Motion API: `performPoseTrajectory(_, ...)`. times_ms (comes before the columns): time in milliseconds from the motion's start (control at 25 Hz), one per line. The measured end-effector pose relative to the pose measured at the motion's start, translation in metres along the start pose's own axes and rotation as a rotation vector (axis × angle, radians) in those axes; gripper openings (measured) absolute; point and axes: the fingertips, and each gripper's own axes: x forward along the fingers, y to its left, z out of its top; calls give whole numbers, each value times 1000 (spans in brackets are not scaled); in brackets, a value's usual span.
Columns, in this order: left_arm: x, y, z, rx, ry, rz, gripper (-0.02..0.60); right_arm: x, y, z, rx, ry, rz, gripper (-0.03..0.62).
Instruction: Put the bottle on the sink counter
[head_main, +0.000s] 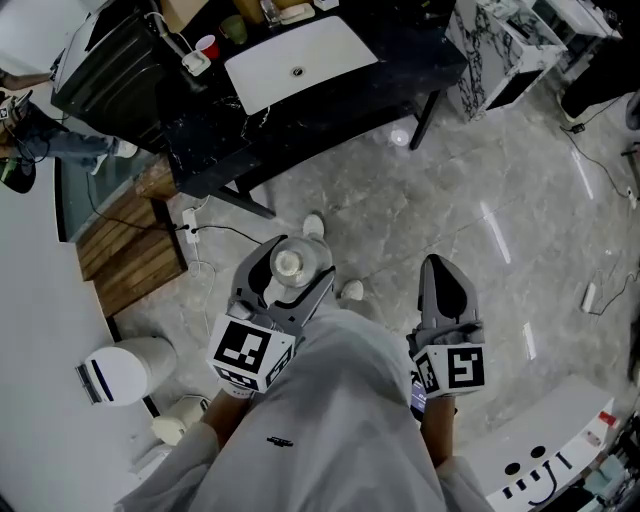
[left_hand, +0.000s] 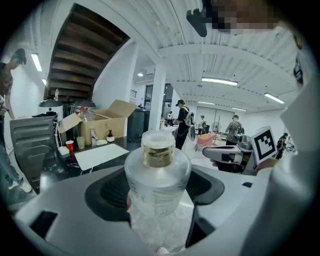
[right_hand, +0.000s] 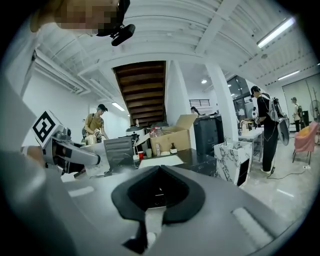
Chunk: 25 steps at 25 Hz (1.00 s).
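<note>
Low in the head view, left of centre, the left tool (head_main: 285, 285) is clenched on the bottle (head_main: 288, 264). The bottle's cap faces up toward the camera. The left gripper view shows the same grip from behind: both dark pads press on the sides of the clear, ribbed body, and the capped neck stands up between them. The bottle is carried in the air above the floor (head_main: 450, 190) and rests on nothing.

The right tool (head_main: 442, 280) sits at lower right in the head view. Its jaws are closed together into a point, and the right gripper view shows nothing between them.

The desk (head_main: 340, 105) is the dark slab across the top of the head view, with the white sink (head_main: 262, 72) let into it. It lies well apart from the bottle, with a stretch of floor between them. A red cup (head_main: 207, 46) stands at the sink's left end. In the left gripper view a cardboard box (left_hand: 102, 125) stands at the back of the desk.

As a judgement, the pick-up is done, and the carry and the set-down are left. The bottle has to be brought over the desk, stood on a bare patch of the dark top beside the sink, and let go. The stretch to the right of the sink looks free of clutter.
</note>
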Motion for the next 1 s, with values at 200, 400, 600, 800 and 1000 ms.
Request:
performPoseTrajectory(200,20,13,4,16,13,0,336,19,11,1,-110,2,85,9)
performPoseTrajectory(400,51,25,17,23,19,-33,336,48,0,-2,-63,61,94,9)
performPoseTrajectory(600,87,46,36,19,22,-54,336,82,-28,12,-50,43,41,9)
performPoseTrajectory(800,126,75,59,24,31,-76,336,128,-47,17,-110,97,-4,9)
performPoseTrajectory(1000,161,103,81,15,30,-109,336,167,-60,26,-65,110,-28,11)
